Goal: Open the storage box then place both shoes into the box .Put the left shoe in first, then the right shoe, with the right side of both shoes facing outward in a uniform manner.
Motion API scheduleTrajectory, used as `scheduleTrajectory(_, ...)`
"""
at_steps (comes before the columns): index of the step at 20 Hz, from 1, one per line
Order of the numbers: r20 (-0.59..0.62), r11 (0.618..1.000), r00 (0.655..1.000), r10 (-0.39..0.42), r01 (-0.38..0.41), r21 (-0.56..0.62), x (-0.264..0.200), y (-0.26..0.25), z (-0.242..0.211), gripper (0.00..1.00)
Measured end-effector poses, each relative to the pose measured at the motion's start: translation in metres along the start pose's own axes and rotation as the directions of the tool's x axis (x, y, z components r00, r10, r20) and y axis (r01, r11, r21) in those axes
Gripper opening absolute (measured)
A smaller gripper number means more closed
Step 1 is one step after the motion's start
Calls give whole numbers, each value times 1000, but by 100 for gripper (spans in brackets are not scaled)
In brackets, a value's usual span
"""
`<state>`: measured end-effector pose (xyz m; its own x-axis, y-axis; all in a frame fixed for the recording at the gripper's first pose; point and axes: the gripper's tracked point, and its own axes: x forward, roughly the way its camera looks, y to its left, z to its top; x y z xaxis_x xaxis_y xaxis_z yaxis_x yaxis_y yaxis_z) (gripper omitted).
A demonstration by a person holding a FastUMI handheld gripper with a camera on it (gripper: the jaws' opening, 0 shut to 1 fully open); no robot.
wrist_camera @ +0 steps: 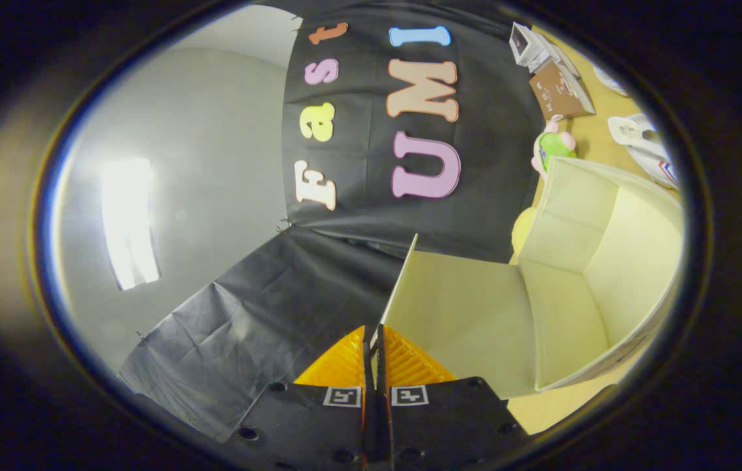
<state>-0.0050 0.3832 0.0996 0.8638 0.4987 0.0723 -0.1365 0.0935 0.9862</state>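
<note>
Meanwhile, at the booth: we held the tongs (373,343) level with the storage box (597,261), which lay on its side with its mouth toward us.

Tongs: clenched, the two fingers pressed together on the thin edge of the box's lid flap (456,307); we judged that we had hold of the flap by that edge.

Box: just ahead of the tongs and off to their right, pale and cloth-walled, its inside bare as far as we could see.

Lid flap: swung out from the box mouth, running from the fingertips back to the box's near wall.

Shoes: a white pair (646,147) lay on the wooden table (597,134) well beyond the box, farther to the right of the tongs; which was left and which right we could not tell.

Progress: by our reading the opening step was under way or nearly complete; both shoes waited outside, so placing the left, then the right, remained.

Other items: a plush toy (553,147) beyond the box's far wall, and small cartons (551,72) farther off.

Writing: print on the cartons and a stripe on one shoe were too small for us to read.
</note>
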Motion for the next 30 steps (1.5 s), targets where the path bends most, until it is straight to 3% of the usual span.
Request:
scheduleTrajectory(4, -79, 1000, 997, -1, -1, -28, 7, -17, -37, 4)
scheduleTrajectory(6, -115, 992, 989, -96, 85, -97, 8, -47, -50, 7)
scheduleTrajectory(8, -141, 986, 981, -134, 117, -118, 7, -64, -59, 5)
scheduleTrajectory(12, -145, 946, 964, -221, 176, -271, 4, -88, -53, 58)
scheduleTrajectory(14, -118, 899, 958, -260, 196, -391, -1, -89, -41, 84)
scheduleTrajectory(16, -70, 820, 941, -330, 249, -516, -11, -96, -17, 90)
scheduleTrajectory(17, -30, 761, 929, -369, 284, -584, -13, -101, 0, 91)
scheduleTrajectory(18, 12, 677, 908, -419, 321, -662, -16, -107, 23, 91)
scheduleTrajectory(21, 172, 345, 832, -527, 395, -851, -25, -112, 96, 93)
scheduleTrajectory(22, 218, 270, 814, -538, 411, -870, -27, -108, 119, 93)
scheduleTrajectory(24, 276, 196, 783, -558, 447, -873, -28, -104, 157, 94)
scheduleTrajectory(27, 349, 123, 712, -610, 520, -845, -43, -102, 201, 96)
scheduleTrajectory(30, 417, 32, 583, -698, 607, -794, -83, -119, 238, 97)
